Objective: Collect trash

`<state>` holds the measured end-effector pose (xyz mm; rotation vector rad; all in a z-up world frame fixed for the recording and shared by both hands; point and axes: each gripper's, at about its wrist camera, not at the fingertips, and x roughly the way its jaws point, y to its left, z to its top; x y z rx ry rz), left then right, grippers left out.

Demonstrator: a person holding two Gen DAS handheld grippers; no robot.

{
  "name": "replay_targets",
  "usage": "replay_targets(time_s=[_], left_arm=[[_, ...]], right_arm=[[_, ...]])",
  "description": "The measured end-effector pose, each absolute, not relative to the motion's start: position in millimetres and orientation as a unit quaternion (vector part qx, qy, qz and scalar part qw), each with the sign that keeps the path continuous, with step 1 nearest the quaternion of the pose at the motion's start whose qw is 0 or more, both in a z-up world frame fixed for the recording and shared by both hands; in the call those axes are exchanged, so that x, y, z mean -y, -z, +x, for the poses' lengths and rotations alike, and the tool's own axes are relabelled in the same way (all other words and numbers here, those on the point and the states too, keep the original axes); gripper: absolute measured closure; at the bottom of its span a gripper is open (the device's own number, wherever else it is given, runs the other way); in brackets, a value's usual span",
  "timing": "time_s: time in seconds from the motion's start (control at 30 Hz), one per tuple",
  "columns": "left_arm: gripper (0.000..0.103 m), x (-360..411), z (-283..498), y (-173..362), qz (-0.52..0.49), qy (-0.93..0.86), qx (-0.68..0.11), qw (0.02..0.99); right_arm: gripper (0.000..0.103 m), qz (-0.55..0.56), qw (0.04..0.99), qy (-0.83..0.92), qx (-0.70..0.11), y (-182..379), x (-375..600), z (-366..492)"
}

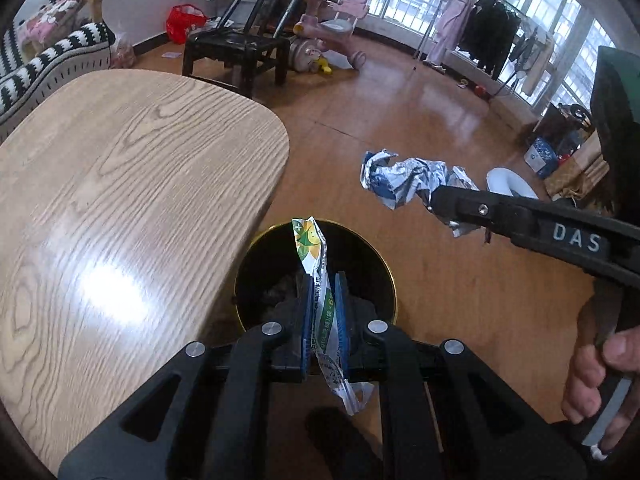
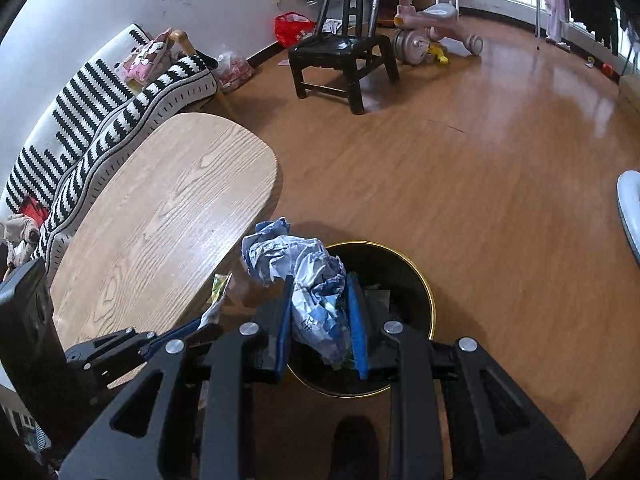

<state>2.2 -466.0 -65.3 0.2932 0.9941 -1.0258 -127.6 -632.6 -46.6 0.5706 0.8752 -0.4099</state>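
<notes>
A pale wooden table (image 2: pixel 168 200) with rounded corners stands bare on the wood floor (image 2: pixel 480 160); tight along its far side runs a black-and-white striped sofa (image 2: pixel 100 120). Beyond the table's end sits a black wooden chair (image 2: pixel 344 60), a red bag (image 2: pixel 292 26) by the wall behind it, a pink ride-on toy (image 2: pixel 436 20) off to the chair's right

Wooden floor (image 2: pixel 480 200), black bin (image 2: pixel 420 276) (gold-rimmed) standing beside pale table (image 2: pixel 160 208)

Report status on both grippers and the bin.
Left gripper shut on green wrapper, above bin. Right gripper shut on crumpled blue-white wrapper, over bin. Nothing in the way.
</notes>
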Motion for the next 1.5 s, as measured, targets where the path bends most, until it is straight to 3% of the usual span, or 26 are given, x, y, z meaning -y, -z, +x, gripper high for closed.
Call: replay_targets(time_s=[0.87, 0.9, 0.93, 0.97, 1.0, 1.03, 1.07, 1.1, 1.2, 1.27, 1.33, 1.37, 1.5], left_arm=[[0.093, 481, 13, 71, 0.135, 0.463, -0.46, 0.746], [0.093, 482, 14, 72, 0.136, 0.462, -0.462, 0.745], [0.092, 483, 15, 73, 0.136, 0.461, -0.463, 0.745], [0.088, 484, 16, 74, 0.136, 0.458, -0.463, 0.746], [0.075, 485, 16, 73, 0.136, 0.456, -0.463, 0.748], [0.064, 485, 17, 73, 0.136, 0.455, -0.461, 0.75], [0.042, 484, 16, 72, 0.136, 0.455, -0.457, 0.752], [0.037, 484, 15, 69, 0.136, 0.455, -0.449, 0.757], [0.035, 481, 12, 63, 0.138, 0.46, -0.441, 0.758], [0.027, 476, 13, 58, 0.133, 0.458, -0.438, 0.762], [0.016, 466, 15, 51, 0.13, 0.447, -0.43, 0.774], [0.012, 458, 18, 45, 0.127, 0.435, -0.424, 0.784], [0.009, 417, 30, 29, 0.113, 0.39, -0.416, 0.813]], right_arm=[[0.078, 0.286, 0.834, 0.206, -0.425, 55, 639, -125], [0.076, 0.286, 0.833, 0.205, -0.427, 55, 640, -124], [0.067, 0.286, 0.832, 0.206, -0.429, 56, 640, -124], [0.052, 0.285, 0.83, 0.208, -0.433, 57, 640, -124], [0.045, 0.285, 0.83, 0.211, -0.431, 57, 640, -125], [0.041, 0.284, 0.832, 0.215, -0.426, 54, 641, -127], [0.041, 0.283, 0.834, 0.216, -0.422, 53, 640, -128], [0.041, 0.281, 0.836, 0.217, -0.418, 51, 639, -129], [0.04, 0.28, 0.838, 0.217, -0.415, 50, 638, -129], [0.034, 0.281, 0.839, 0.222, -0.41, 49, 639, -130], [0.019, 0.279, 0.842, 0.229, -0.401, 44, 638, -131], [0.017, 0.276, 0.845, 0.231, -0.394, 40, 635, -131], [0.01, 0.25, 0.862, 0.22, -0.383, 25, 612, -117]])
